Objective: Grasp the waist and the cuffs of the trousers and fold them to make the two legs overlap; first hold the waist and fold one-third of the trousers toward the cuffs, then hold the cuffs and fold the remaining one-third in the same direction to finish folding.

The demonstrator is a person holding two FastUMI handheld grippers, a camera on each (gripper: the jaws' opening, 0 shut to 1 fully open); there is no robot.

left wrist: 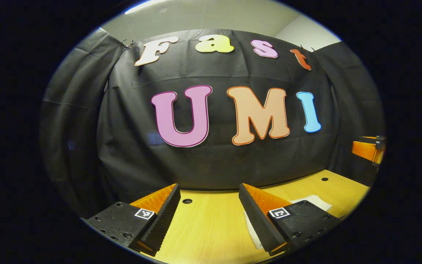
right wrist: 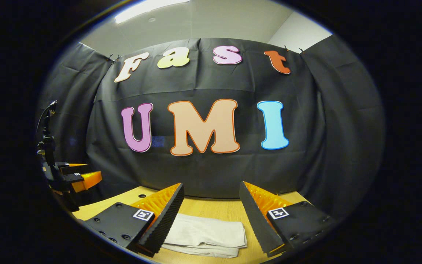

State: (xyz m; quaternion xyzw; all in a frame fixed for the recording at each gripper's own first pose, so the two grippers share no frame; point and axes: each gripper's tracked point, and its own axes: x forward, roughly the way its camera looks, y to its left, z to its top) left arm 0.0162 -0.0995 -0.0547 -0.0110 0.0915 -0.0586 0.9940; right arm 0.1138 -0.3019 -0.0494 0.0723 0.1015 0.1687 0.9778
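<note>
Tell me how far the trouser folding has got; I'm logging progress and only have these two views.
Looks done or nearly: the trousers lie on the table as a compact, layered bundle, though I can't count the folds. In hand: nothing; the left gripper and right gripper are both open above the table. Left: at most a tidy-up or pulling away.

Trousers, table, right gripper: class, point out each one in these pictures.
trousers [right wrist: 205, 234], right gripper view, on the top folded layer.
table [left wrist: 203, 227], left gripper view, on bare wood between the fingers.
right gripper [right wrist: 211, 220], right gripper view, midway between its fingertips.
</note>
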